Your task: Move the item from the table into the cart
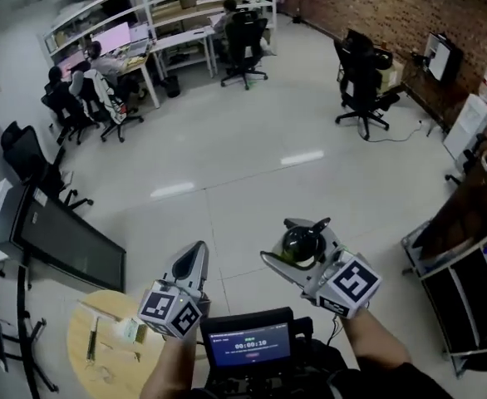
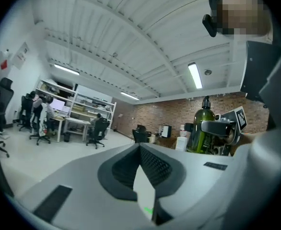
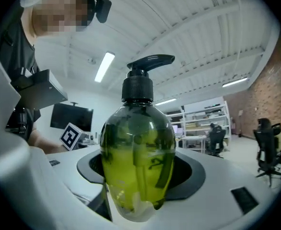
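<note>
My left gripper (image 1: 197, 254): jaws closed together, holding nothing.
My right gripper (image 1: 294, 241): jaws clamped on green pump bottle (image 3: 138, 171), upright.

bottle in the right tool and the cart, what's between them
Only bare floor between the bottle and the cart; the head view shows it.

Open pale floor (image 1: 227, 165) runs clear ahead of the left gripper (image 1: 199, 252) and the right gripper (image 1: 297, 238), which carries a green bottle (image 3: 138, 171), as far as the distant office chairs (image 1: 362, 81). The dark cart (image 1: 476, 293) stands to the right, well apart. A round worktop (image 1: 81, 352) sits close at lower left, with a long black bench (image 1: 69, 248) beyond it.
</note>
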A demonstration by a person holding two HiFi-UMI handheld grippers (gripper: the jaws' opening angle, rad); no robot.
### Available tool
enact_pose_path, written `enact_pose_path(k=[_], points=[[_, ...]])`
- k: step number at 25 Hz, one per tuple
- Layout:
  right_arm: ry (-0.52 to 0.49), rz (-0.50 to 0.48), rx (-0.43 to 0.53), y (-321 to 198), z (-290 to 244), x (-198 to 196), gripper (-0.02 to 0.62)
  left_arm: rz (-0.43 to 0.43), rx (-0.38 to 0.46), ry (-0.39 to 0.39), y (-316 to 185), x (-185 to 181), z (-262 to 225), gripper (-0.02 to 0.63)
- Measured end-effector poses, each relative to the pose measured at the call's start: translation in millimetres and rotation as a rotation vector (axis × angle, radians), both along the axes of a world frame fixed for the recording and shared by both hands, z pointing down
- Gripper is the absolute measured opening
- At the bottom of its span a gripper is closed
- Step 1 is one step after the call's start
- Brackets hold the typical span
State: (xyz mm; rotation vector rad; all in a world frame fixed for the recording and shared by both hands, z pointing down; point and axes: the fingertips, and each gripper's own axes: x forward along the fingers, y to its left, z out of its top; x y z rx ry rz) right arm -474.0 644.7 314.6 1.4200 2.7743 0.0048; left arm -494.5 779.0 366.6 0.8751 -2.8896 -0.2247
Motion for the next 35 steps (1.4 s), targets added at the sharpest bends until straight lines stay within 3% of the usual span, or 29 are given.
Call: enact_pose_path(k=[2,6,14,16,18,20,25,29,35], points=[[0.003,0.098,0.003,-79.5,0.3,-19.5,0.273,0.089,0.004,-0.008,-77.1,-33.5,-2.5,-0.015],[0.007,0.297,-0.005,-174.1,9.1,-45.0,0.273,0.283,0.007,-0.008,-173.9,-78.7,4.0,-0.015],[0.009,0.754,-0.057,-402.1,8.3,-104.1,0.272,0.719,-0.018,0.003,-430.0,-187.7,13.8,-0.017],[0.01,0.87,-0.091,-449.2,8.5,-105.9,0.273,0.828,-0.032,-0.026,-482.6,-200.5,11.4,-0.017],[0.011,0.985,-0.095,-501.0,12.2,-103.2,0.272,0.926,-0.069,-0.103,-537.4,-205.4,9.1,-0.017],[0.01,1.092,-0.1,-555.2,16.1,-87.4,0.273,1.03,-0.086,-0.144,-596.0,-195.1,11.5,-0.015],[-0.002,1.358,-0.095,-689.2,16.1,-3.3,0.272,1.293,-0.053,-0.136,-758.4,-126.9,14.9,-0.017],[-0.012,1.506,-0.085,-792.6,11.6,64.4,0.272,1.425,-0.023,-0.154,-889.4,-57.6,4.7,-0.017],[-0.025,1.647,-0.097,-940.3,2.6,164.8,0.272,1.579,0.019,-0.162,-1066.5,40.5,-25.5,-0.015]])
